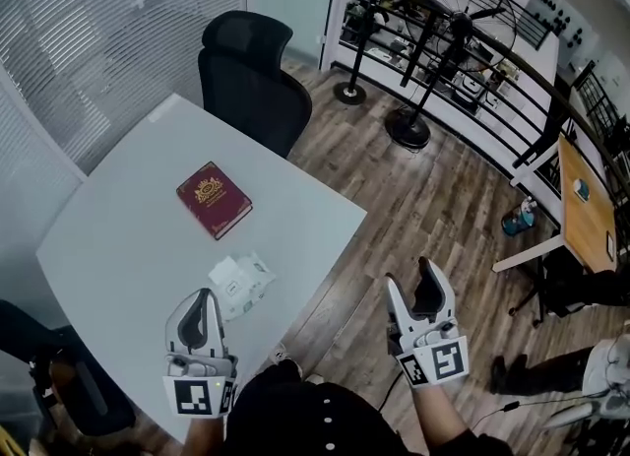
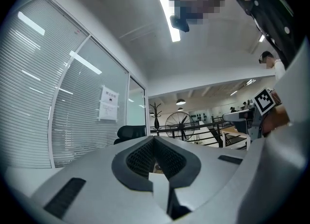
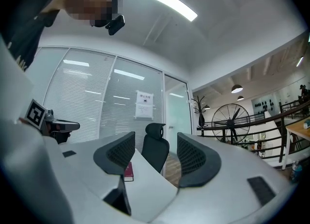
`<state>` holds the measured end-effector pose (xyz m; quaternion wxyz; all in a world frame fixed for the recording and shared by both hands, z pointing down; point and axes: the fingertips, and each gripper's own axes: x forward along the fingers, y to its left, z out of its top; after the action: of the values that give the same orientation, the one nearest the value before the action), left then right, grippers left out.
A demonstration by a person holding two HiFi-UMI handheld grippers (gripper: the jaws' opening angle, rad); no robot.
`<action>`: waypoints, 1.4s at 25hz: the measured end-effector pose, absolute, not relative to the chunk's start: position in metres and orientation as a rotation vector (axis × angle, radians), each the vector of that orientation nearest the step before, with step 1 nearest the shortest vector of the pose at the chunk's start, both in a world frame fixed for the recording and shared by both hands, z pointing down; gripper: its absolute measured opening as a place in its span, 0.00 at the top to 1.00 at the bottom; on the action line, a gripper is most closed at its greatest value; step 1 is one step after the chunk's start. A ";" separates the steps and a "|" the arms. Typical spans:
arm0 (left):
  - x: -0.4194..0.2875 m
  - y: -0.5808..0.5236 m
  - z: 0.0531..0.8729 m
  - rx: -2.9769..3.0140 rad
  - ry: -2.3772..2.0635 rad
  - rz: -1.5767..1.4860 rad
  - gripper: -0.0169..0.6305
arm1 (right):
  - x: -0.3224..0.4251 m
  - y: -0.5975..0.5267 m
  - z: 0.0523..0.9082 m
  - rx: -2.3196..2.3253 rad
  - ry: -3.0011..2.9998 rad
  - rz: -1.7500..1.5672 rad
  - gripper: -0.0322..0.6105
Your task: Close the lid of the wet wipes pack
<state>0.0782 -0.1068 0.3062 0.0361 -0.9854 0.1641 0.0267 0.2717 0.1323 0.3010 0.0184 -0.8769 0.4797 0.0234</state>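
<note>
Head view alone: wet wipes pack (image 1: pixel 239 285) on table (image 1: pixel 128 237)

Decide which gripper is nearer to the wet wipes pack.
Left. The left gripper is just beside the wet wipes pack, over the table; the right gripper is well off to its right, over the floor.

Bright, even indoor light. A ceiling strip light (image 2: pixel 164 10) blows out to pure white in both gripper views. I see no hard shadows on the desk (image 1: pixel 118 237). Gripper views are heavy fisheye with black corners. The pad mesh on the right tongs (image 3: pixel 156 140) reads crisp. Head view is sharp, its edges bowed.
</note>
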 end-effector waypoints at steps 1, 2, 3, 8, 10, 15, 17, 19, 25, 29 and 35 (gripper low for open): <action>0.079 -0.111 0.307 -3.028 0.510 0.083 0.95 | 0.272 0.127 0.301 -2.723 1.499 0.070 0.53; 0.079 -0.115 0.307 -3.029 0.517 0.084 0.95 | 0.273 0.122 0.301 -2.723 1.509 0.067 0.52; 0.078 -0.120 0.307 -3.029 0.525 0.085 0.95 | 0.273 0.117 0.301 -2.722 1.520 0.063 0.52; 0.068 -0.147 0.308 -3.030 0.591 0.087 0.95 | 0.275 0.084 0.297 -2.707 1.575 0.052 0.51; 0.061 -0.158 0.309 -3.033 0.618 0.083 0.95 | 0.272 0.069 0.292 -2.695 1.608 0.056 0.51; 0.047 -0.176 0.307 -3.014 0.672 0.075 0.95 | 0.269 0.036 0.289 -2.659 1.690 0.063 0.51; 0.041 -0.180 0.308 -3.008 0.702 0.066 0.95 | 0.267 0.025 0.292 -2.636 1.723 0.041 0.51; 0.035 -0.183 0.308 -2.995 0.733 0.057 0.95 | 0.267 0.014 0.296 -2.609 1.761 0.017 0.51; 0.017 -0.192 0.310 -2.932 0.896 0.025 0.95 | 0.272 -0.026 0.307 -2.488 1.898 -0.019 0.51; 0.008 -0.193 0.310 -2.882 1.032 -0.002 0.95 | 0.277 -0.058 0.311 -2.379 2.021 -0.031 0.51; 0.000 -0.192 0.310 -2.807 1.228 -0.040 0.95 | 0.284 -0.104 0.317 -2.207 2.207 -0.067 0.51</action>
<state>0.0004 -0.1915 0.3104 0.0385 -0.9154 0.4005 -0.0131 0.2845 -0.1037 0.3173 0.0099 -0.7069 0.7069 -0.0215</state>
